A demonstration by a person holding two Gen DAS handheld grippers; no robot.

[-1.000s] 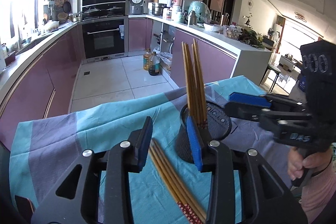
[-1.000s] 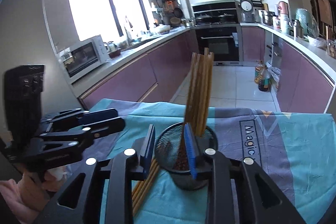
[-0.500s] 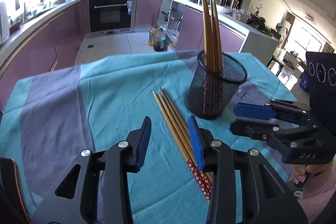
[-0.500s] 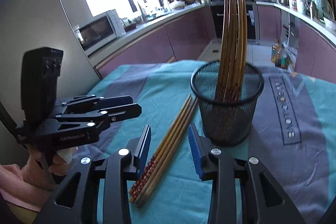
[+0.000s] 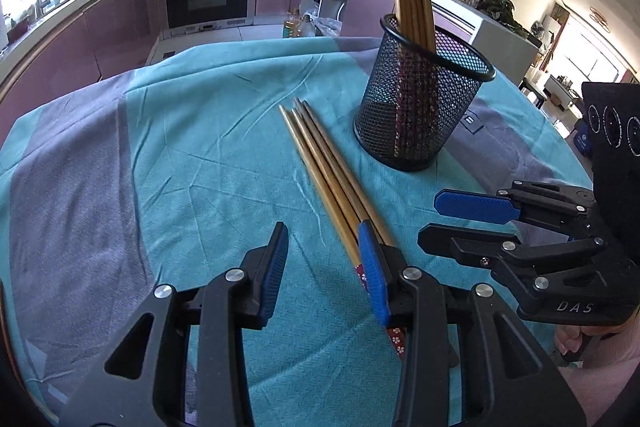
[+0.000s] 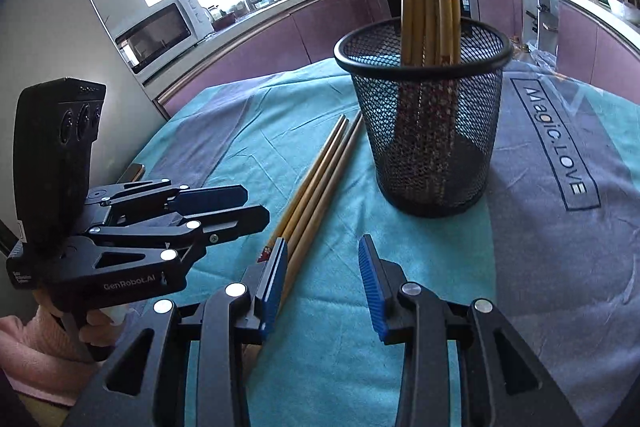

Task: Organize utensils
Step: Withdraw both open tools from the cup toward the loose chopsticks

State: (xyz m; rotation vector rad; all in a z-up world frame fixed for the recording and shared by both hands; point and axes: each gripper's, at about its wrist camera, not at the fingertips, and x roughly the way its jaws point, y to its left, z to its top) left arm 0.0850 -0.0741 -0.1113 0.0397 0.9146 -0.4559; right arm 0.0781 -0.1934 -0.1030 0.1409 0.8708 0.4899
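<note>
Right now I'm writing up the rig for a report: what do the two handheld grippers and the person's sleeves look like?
Both are matte black frames with silver rivets and ribbed blue pads on the jaws. The left gripper reads "GenRobot.AI" and carries a black block with three round lenses. The right gripper is marked "DAS" and has a similar block. A pink sleeve shows at each handle.

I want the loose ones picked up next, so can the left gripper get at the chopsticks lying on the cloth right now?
Probably yes. The left gripper is open and empty, with the loose chopsticks just beyond its right finger. The mesh holder stands off to the side, and the right gripper is beside them, not over them.
</note>
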